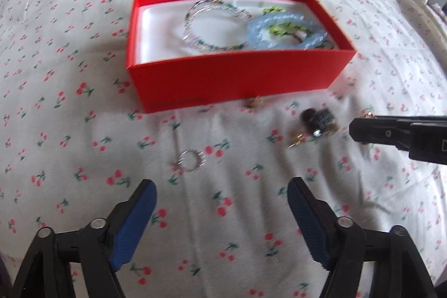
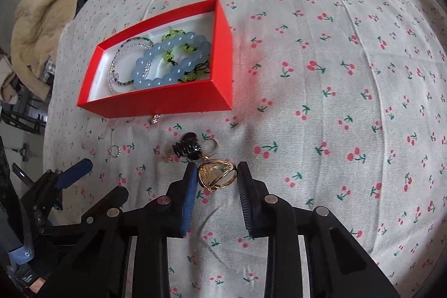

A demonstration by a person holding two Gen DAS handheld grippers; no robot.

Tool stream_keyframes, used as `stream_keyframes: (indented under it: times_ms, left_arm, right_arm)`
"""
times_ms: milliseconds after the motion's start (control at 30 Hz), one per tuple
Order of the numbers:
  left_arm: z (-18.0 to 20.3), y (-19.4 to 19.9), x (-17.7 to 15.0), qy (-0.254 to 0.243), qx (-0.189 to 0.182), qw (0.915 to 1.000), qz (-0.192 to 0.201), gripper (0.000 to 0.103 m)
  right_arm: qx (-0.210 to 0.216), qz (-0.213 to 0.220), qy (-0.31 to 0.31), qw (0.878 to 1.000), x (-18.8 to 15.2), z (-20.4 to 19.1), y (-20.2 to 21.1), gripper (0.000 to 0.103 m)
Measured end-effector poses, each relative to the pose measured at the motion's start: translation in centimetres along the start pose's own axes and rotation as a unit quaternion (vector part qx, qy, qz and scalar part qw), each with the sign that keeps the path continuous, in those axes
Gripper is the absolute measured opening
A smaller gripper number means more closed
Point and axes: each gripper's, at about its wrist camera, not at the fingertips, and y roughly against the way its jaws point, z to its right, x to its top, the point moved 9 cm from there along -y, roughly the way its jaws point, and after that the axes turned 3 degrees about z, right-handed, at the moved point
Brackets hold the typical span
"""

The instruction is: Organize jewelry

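Bedsheet (image 2: 321, 108): soft white cotton, small red cherry print, creased.
Box (image 2: 173, 102): red card, rectangular, lidless, white glossy lining; sits on sheet.
Box contents: blue bead bracelet (image 2: 173, 60) of smooth round translucent beads; green bead bracelet (image 2: 174, 42) on black cord; clear seed-bead bracelet (image 2: 117, 69).
Hair clip (image 2: 186, 147): black plastic, toothed, on sheet in front of box.
Gold ring (image 2: 216, 175): openwork metal, shiny, between right gripper's pads.
Silver ring (image 1: 191, 160): small studded band, alone on sheet.
Right gripper (image 2: 216, 178): narrowly parted, pads flank gold ring; whether they clamp it, cannot tell.
Left gripper (image 1: 222, 194): spread wide, holds nothing, above sheet near silver ring.
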Motion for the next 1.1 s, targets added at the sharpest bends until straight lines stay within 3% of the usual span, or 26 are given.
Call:
stream_keyframes:
  times_ms: [133, 300, 700, 867, 1100]
  left_arm:
    - [2.1, -0.1, 1.4, 0.027, -0.041, 0.9988, 0.002, 0.052]
    - [4.9, -0.8, 2.8, 0.059, -0.077, 0.9953, -0.005, 0.042]
    - [7.1, -4.1, 3.7, 0.108, -0.046, 0.9929, -0.019, 0.036]
    - [7.0, -5.2, 3.7, 0.126, -0.028, 0.9914, -0.021, 0.024]
    - [7.2, -5.2, 3.9, 0.121, -0.021, 0.9924, -0.014, 0.024]
  right_arm:
    - [-0.006, 0.002, -0.018, 1.0, -0.1, 2.1, 0.8, 0.031]
    - [-0.009, 0.001, -0.027, 1.0, -0.3, 3.9, 1.3, 0.031]
    - [-0.013, 0.0, -0.039, 0.999, -1.2, 7.1, 2.2, 0.031]
    - [-0.012, -0.001, -0.038, 0.999, -1.5, 7.5, 2.4, 0.031]
    - [-0.013, 0.001, -0.037, 0.999, -1.6, 8.0, 2.7, 0.031]
